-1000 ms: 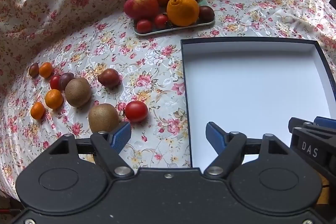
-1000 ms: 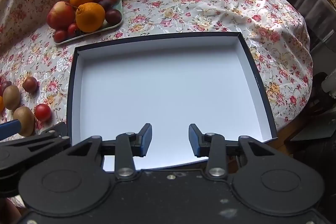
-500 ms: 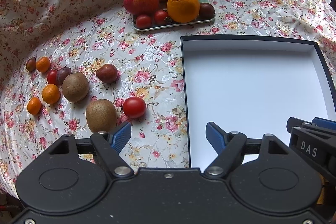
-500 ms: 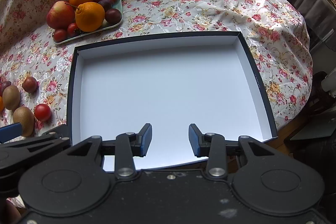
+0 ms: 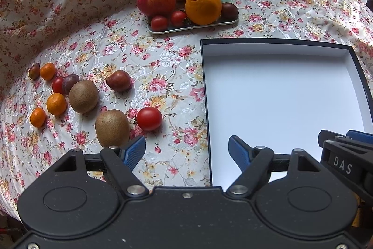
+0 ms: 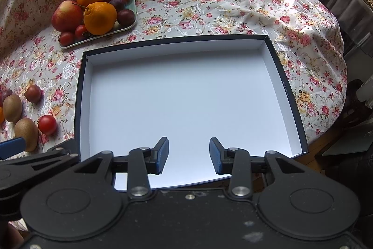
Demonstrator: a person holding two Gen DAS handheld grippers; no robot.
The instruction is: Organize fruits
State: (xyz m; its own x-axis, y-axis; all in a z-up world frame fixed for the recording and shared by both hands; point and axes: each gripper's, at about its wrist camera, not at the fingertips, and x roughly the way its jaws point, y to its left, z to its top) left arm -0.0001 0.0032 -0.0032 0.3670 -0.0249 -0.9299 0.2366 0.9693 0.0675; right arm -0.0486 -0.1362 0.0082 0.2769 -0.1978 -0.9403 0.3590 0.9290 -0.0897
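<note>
Fruits: loose group on the floral cloth (image 5: 163,67), left of the box (image 5: 279,95); more heaped on a green tray (image 5: 193,26) behind.
Nearest pieces: kiwi (image 5: 112,128) just beyond the left gripper's left fingertip; red tomato (image 5: 149,118) close beside it, contact unclear.
Others loose: second kiwi (image 5: 83,96), dark plum (image 5: 118,81), small mandarins (image 5: 56,103), further left.
Box: white inside, dark rim, nothing in it; probably the destination.
Left gripper (image 5: 186,152): jaws spread wide, nothing between them, above cloth at the box's left edge.
Right gripper (image 6: 188,155): jaws apart, nothing between them, over the box's near part.
Handling, kiwi: likely firm, fuzzy skin gives good friction; take across the short middle.
Handling, tomato: smooth, thin skin, bruises and slips; pinch gently at the widest girth.
Handling, all: round and light, may roll on the glossy cloth if nudged.
Progress: appears not yet begun.
</note>
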